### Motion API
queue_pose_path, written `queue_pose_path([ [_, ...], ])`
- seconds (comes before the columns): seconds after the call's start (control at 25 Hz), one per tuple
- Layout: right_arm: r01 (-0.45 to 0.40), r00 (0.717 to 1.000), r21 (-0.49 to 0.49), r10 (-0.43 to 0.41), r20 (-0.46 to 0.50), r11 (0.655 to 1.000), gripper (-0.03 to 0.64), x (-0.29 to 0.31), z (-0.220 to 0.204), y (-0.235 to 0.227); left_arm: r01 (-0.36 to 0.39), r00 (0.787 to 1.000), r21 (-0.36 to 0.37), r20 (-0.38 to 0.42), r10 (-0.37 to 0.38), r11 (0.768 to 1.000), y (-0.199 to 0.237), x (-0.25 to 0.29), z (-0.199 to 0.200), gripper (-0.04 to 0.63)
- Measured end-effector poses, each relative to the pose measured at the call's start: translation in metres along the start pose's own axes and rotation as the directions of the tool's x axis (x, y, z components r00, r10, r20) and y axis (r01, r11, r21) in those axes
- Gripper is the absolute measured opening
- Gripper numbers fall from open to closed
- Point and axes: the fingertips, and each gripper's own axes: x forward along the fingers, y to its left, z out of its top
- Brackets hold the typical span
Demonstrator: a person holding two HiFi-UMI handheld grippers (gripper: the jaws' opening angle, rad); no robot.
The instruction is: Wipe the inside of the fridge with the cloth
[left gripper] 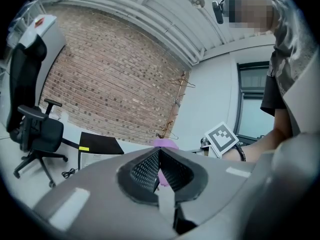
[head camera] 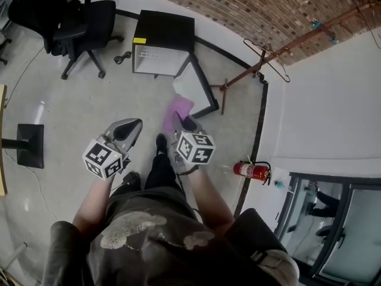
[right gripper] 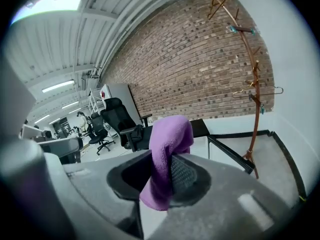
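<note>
**Head view, left to right.** A black flat stand base (head camera: 30, 145) sits at the left edge of the frame. A black office chair (head camera: 83, 22) occupies the upper left, with a coiled black cable (head camera: 122, 57) on the pale floor (head camera: 71, 106) just to its right. The mini fridge (head camera: 164, 40), black-topped with a white interior, stands at upper centre. Its door (head camera: 199, 85) is swung open toward the lower right.

Below the fridge, at mid-frame, the left gripper (head camera: 137, 123) is clenched and empty. Its marker cube (head camera: 104, 158) faces the camera. Right of it, the purple cloth (head camera: 178, 109) is pinched in the right gripper (head camera: 181, 121), in front of the open door and apart from the fridge. A copper-coloured coat rack (head camera: 262, 64) leans by the brick wall (head camera: 268, 11) at upper right. A red fire extinguisher (head camera: 251, 170) lies at right of centre.

**Left gripper view.** The left gripper (left gripper: 159, 154) has its ribbed pads meeting at the tips, with nothing between them. The fridge (left gripper: 100, 144) lies left of centre, beyond the jaws.

**Right gripper view.** The right gripper (right gripper: 167, 160) grasps the cloth (right gripper: 167, 134). The cloth stands up in a fold above the pads and hangs down at lower centre. The fridge (right gripper: 200, 129) shows just behind it.
</note>
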Motion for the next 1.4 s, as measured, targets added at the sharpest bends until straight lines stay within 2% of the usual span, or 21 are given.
queue_pose_path([
  [0.36,0.083,0.996,0.033,-0.083,-0.023,0.996,0.077,-0.079,-0.057,0.026,0.057,0.998,-0.023,-0.029,-0.058,0.998,-0.028,-0.054,-0.023,0.017],
  [0.64,0.115,0.992,0.048,-0.112,-0.055,0.992,0.077,-0.119,-0.081,0.019,0.093,0.994,-0.007,-0.055,-0.094,0.996,-0.058,-0.064,-0.033,0.017],
  [1.04,0.016,0.998,0.019,-0.015,-0.06,1.0,0.077,-0.158,-0.1,0.025,0.039,0.999,0.006,-0.029,-0.039,0.999,-0.116,-0.083,-0.047,0.017],
  [1.4,-0.035,0.997,-0.006,0.035,-0.076,0.999,0.075,-0.253,-0.153,0.008,-0.016,1.0,-0.013,-0.024,0.016,1.0,-0.214,-0.113,-0.1,0.017],
])
